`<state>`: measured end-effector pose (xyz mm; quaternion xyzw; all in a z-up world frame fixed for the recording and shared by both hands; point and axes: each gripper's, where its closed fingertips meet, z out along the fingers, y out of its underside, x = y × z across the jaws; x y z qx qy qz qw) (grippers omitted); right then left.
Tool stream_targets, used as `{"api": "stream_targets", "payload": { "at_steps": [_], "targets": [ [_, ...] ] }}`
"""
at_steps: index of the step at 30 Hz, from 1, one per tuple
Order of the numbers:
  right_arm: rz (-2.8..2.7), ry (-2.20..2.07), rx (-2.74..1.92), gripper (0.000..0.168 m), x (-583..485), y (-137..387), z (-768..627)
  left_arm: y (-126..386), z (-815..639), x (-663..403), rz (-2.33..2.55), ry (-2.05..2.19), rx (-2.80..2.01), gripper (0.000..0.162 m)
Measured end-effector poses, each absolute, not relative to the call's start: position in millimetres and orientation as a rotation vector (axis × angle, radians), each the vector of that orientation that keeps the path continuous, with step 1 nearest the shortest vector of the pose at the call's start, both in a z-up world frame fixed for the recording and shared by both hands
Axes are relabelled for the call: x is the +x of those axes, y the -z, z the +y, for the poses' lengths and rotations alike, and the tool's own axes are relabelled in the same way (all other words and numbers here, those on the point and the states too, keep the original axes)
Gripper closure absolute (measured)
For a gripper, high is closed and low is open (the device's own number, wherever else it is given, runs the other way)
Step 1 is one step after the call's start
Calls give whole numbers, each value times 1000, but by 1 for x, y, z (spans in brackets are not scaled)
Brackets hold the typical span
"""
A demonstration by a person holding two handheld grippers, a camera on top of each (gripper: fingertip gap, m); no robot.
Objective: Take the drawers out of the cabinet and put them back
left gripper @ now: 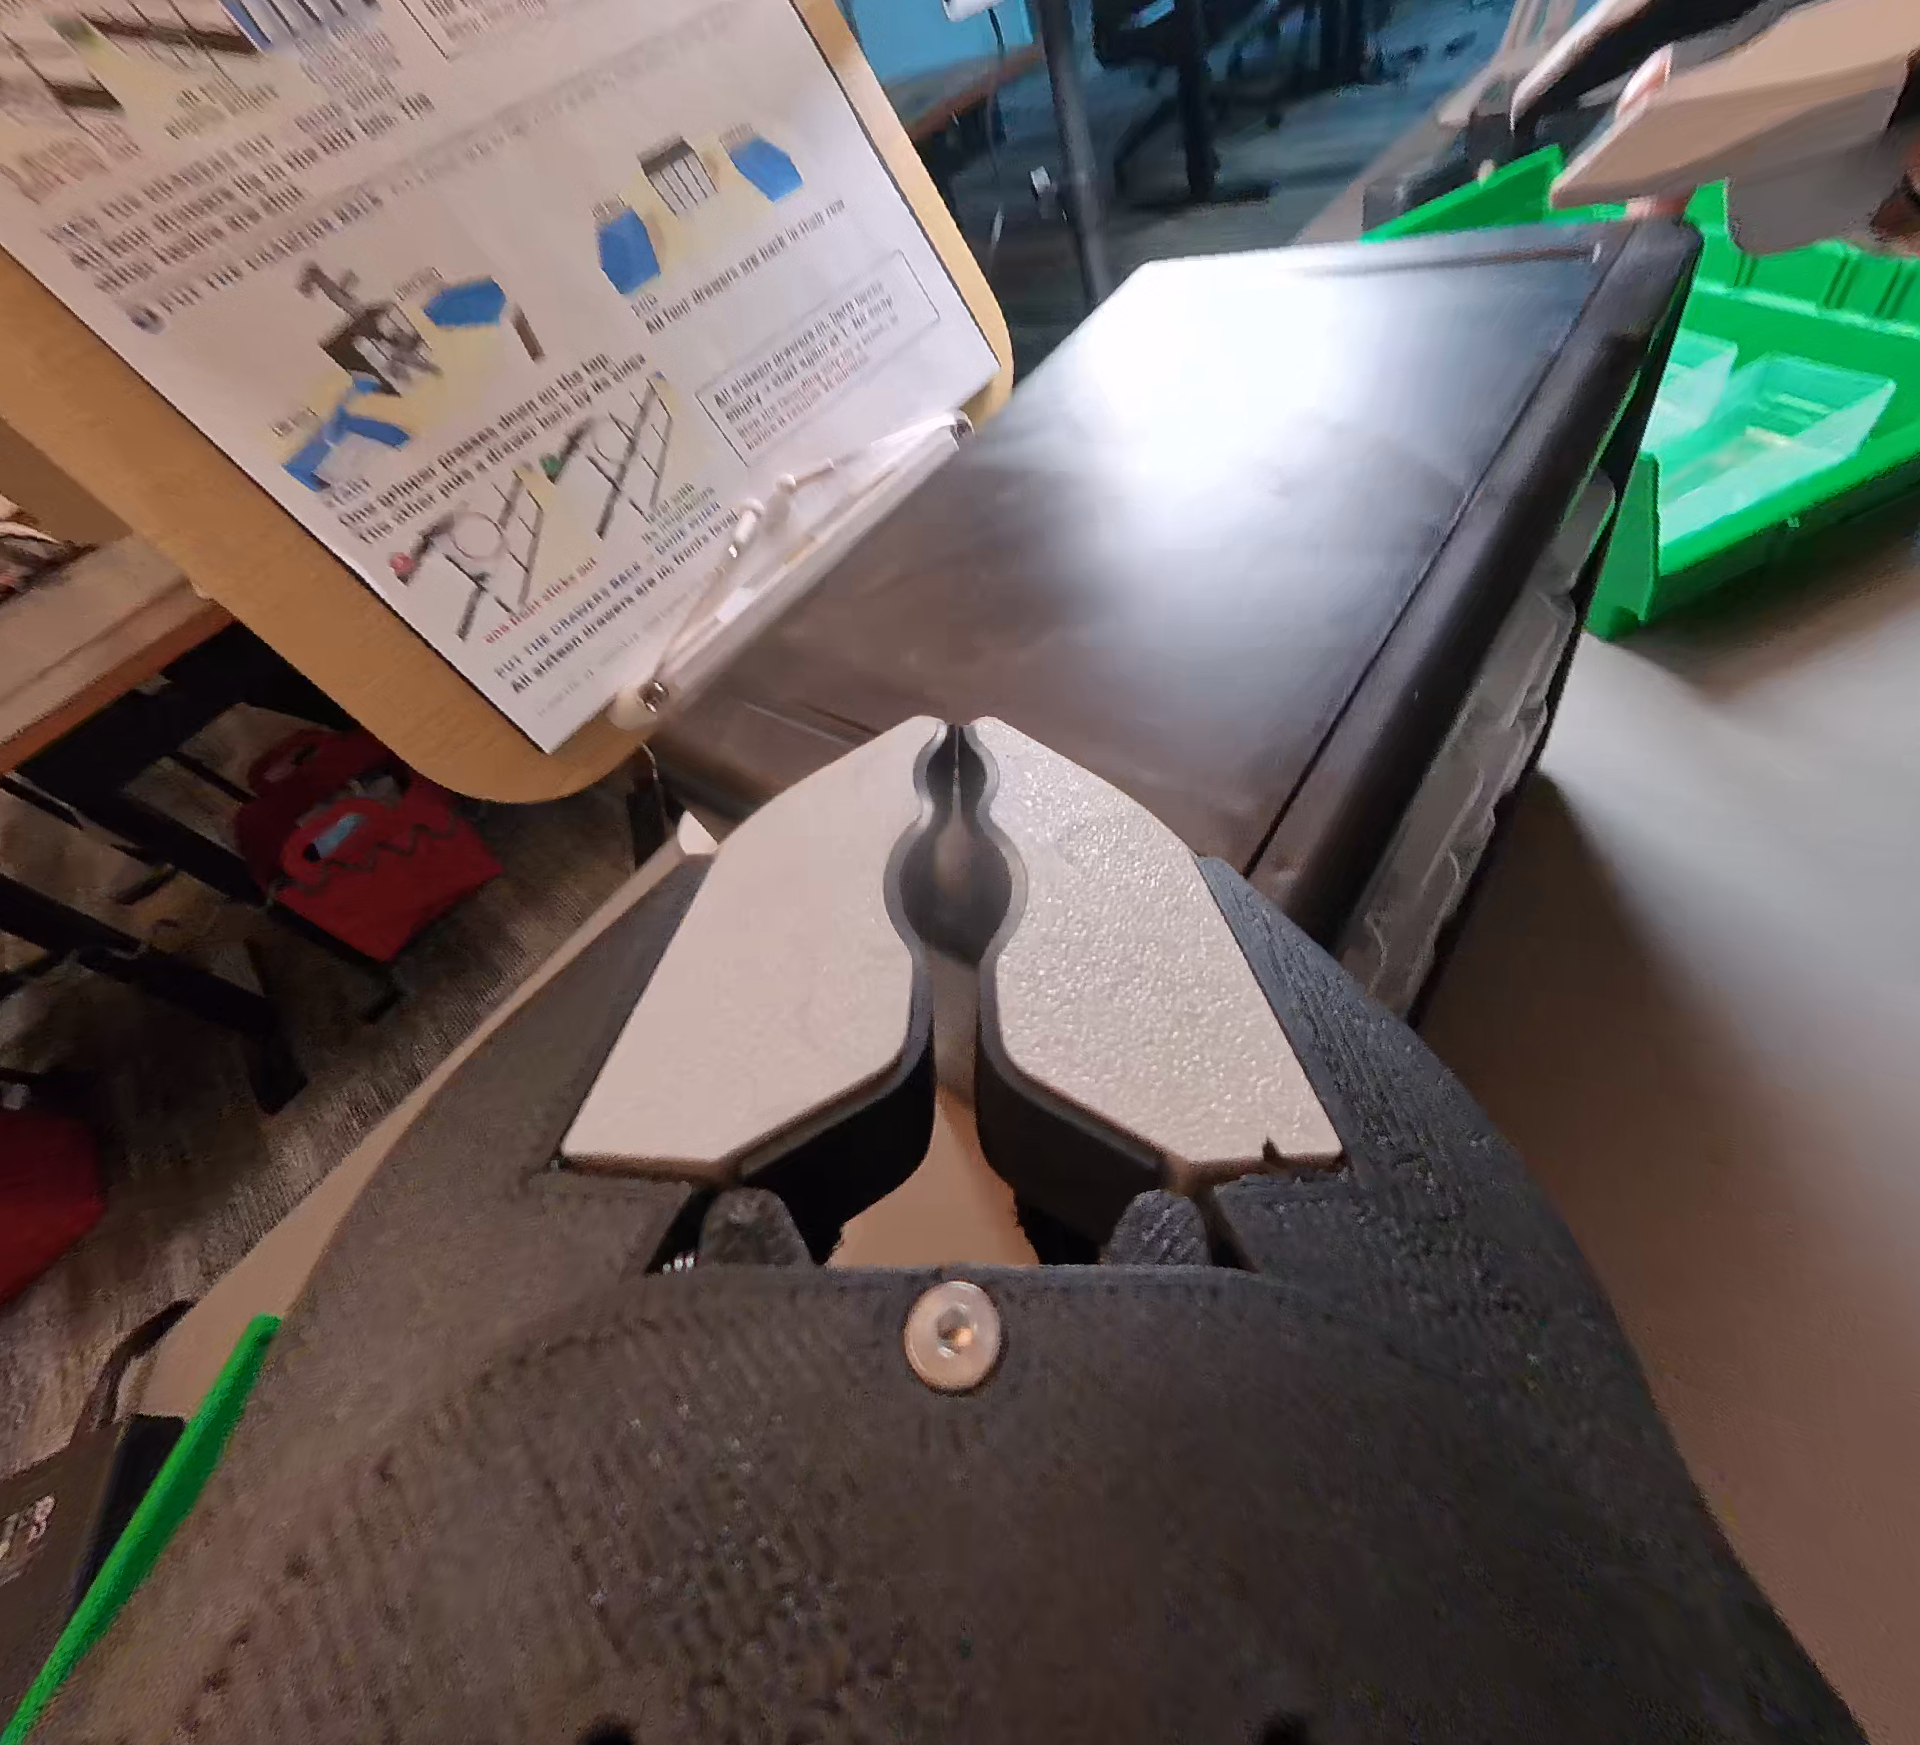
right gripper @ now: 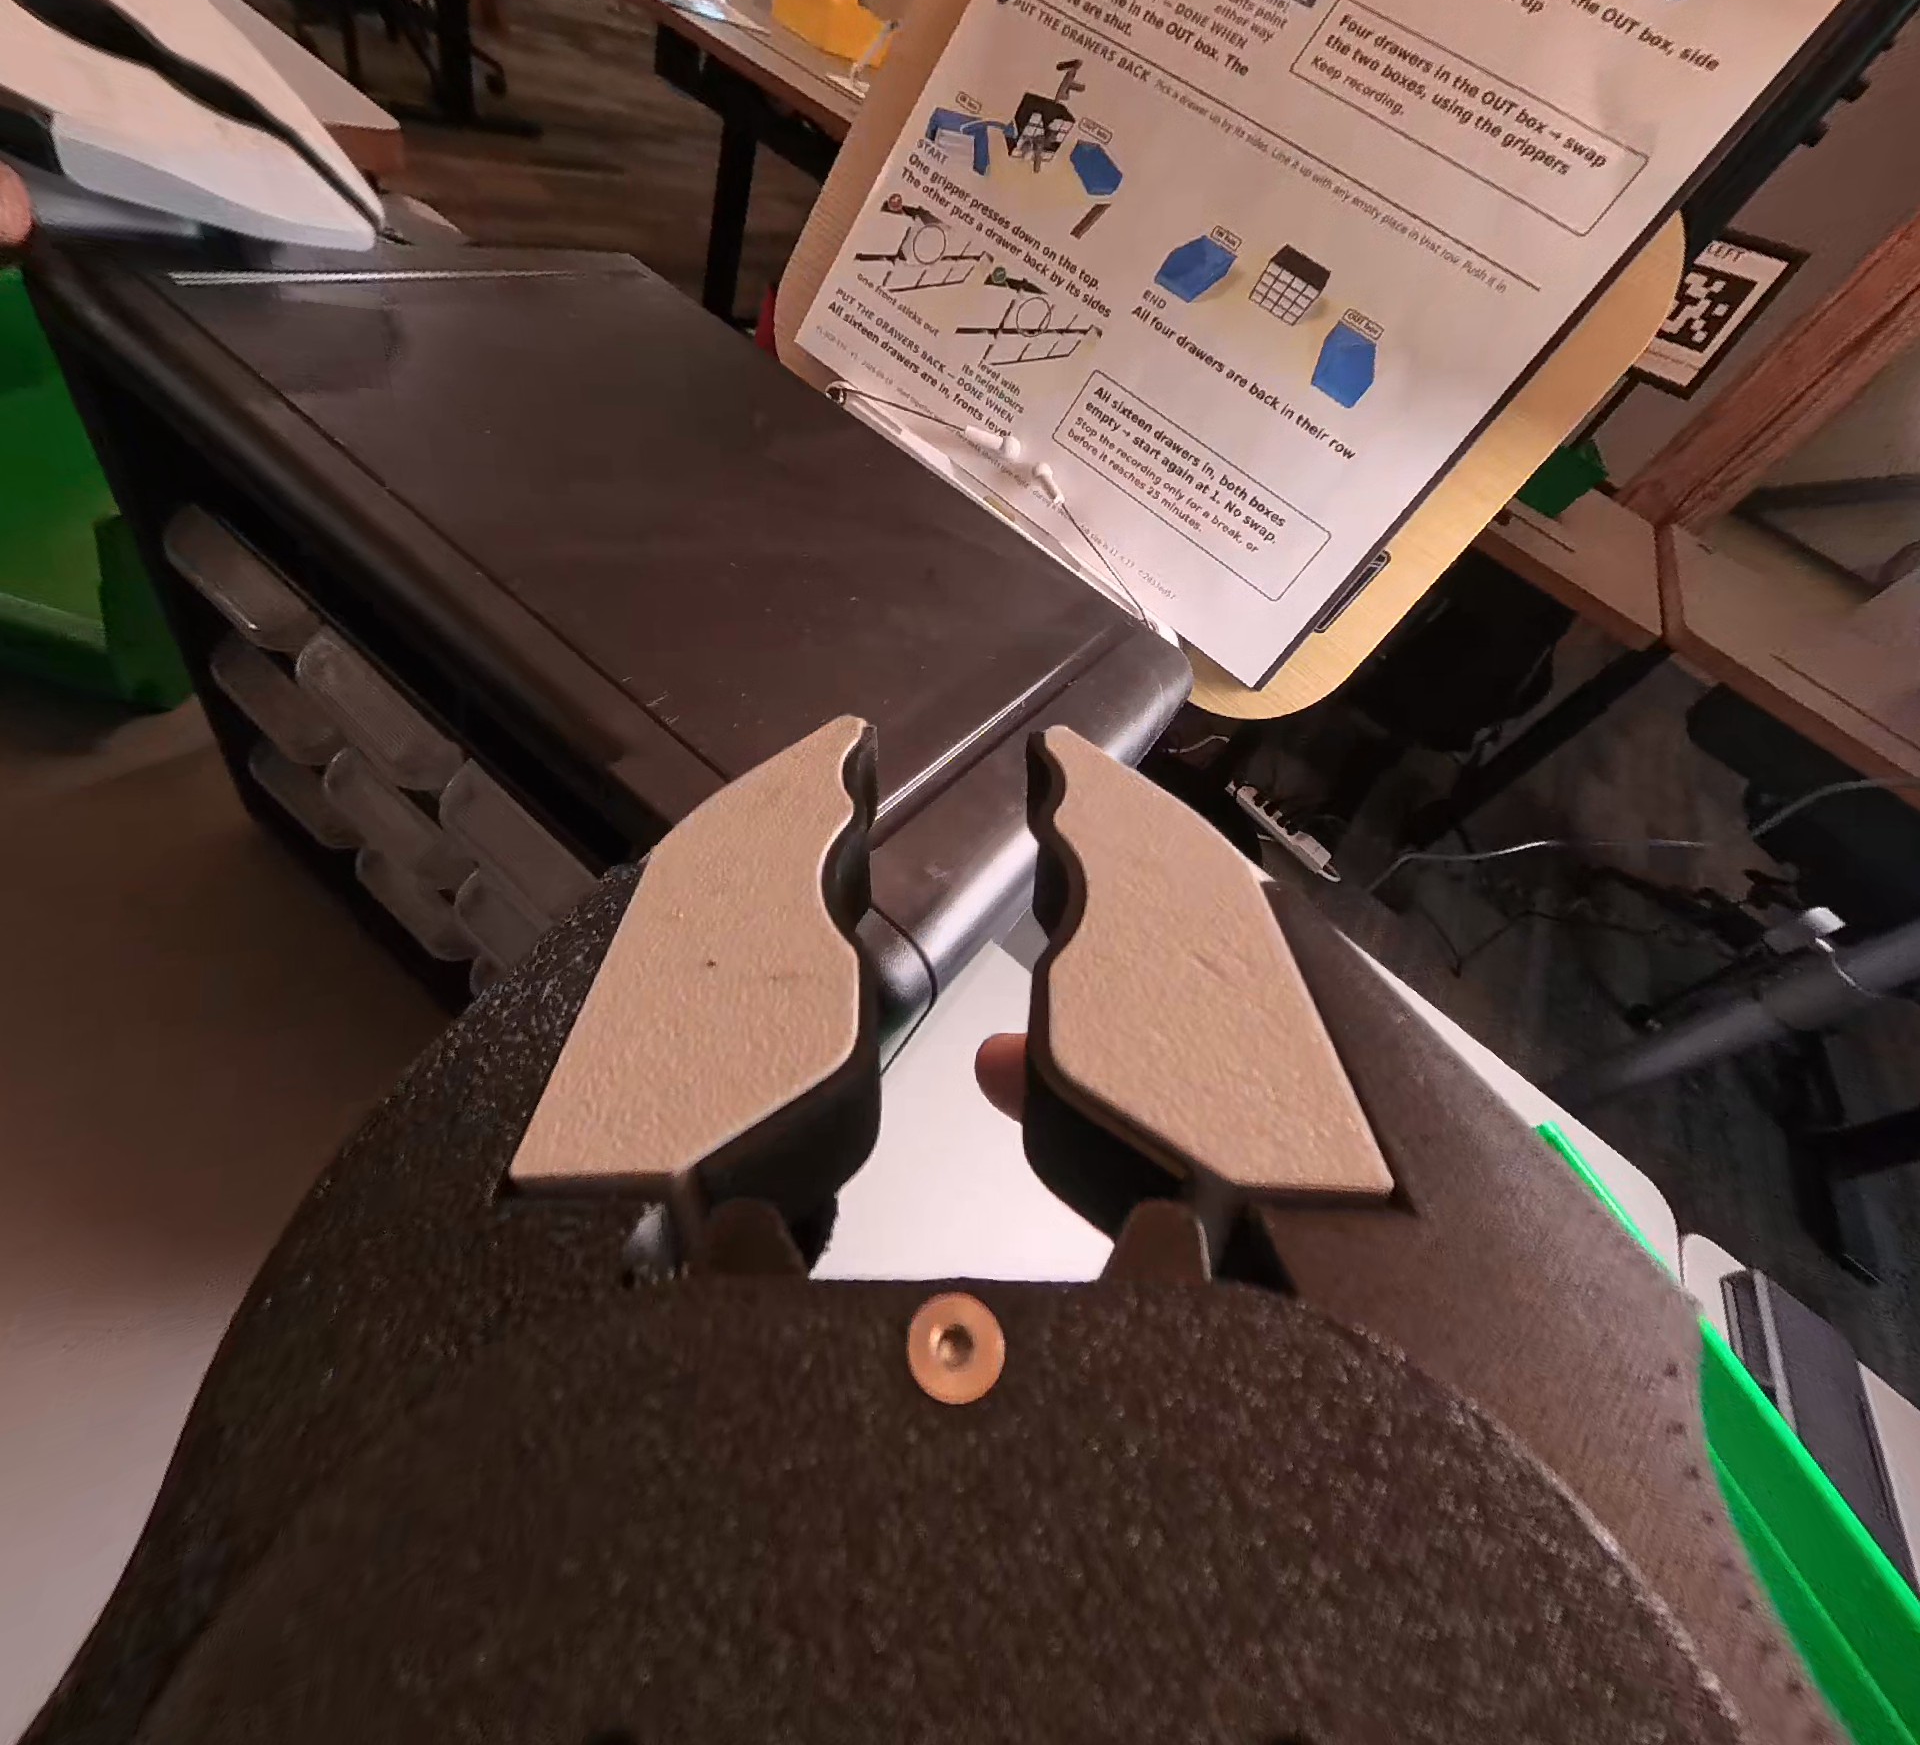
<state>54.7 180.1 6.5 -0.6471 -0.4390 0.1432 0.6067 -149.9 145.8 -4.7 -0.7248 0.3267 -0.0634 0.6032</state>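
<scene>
The black cabinet lies across the table, its flat top facing me. Clear drawers sit in its front; they also show in the left wrist view. My left gripper is shut and empty, just off the cabinet's left end. My right gripper is open and empty, above the cabinet's right top corner. Each gripper shows at the cabinet's far end in the other's view: the right gripper, the left gripper.
A green bin holding clear drawers stands in front of the cabinet. Another green bin edge is at my lower right. An instruction sheet on a wooden stand leans behind the cabinet, also in the right wrist view.
</scene>
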Motion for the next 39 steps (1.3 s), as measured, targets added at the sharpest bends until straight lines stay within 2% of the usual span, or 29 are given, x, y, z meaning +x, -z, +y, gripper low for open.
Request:
{"api": "stream_targets", "payload": {
  "at_steps": [1, 9, 12, 14, 17, 22, 24, 26, 29, 32, 35, 39],
  "targets": [
    [-1015, -331, -1493, 141, 55, -7, 180, -2, 146, -149, 739, 143, -1647, 161],
    [-976, -255, -1445, 141, 73, -30, 174, -78, 102, -157, 611, 126, -1372, 148],
    [-967, -215, -1430, 141, 86, -40, 170, -75, 86, -174, 607, 109, -1451, 142],
    [-947, -228, -1413, 141, 90, -49, 165, -48, 80, -191, 627, 36, -1575, 135],
    [-906, -304, -1333, 143, 89, -72, 149, 19, 63, -214, 654, 3, -1803, 124],
    [-845, -685, -1114, 147, 82, -129, 84, 137, 30, -248, 729, -94, -2121, 105],
    [-881, -690, -1143, 147, 81, -128, 79, 163, 21, -261, 798, -200, -2184, 101],
    [-961, -533, -1257, 142, 85, -102, 91, 177, 15, -267, 854, -253, -2215, 99],
    [-1083, -336, -1478, 140, 107, -36, 108, 194, 14, -272, 914, -346, -2234, 100],
    [-1179, -234, -1733, 140, 141, 48, 117, 205, 19, -277, 983, -487, -2212, 109],
    [-1247, 5, -1921, 139, 187, 124, 129, 210, 19, -275, 1049, -581, -2181, 129],
    [-1344, 299, -1993, 131, 226, 175, 142, 211, 15, -273, 1094, -642, -2151, 129]
  ]
}}
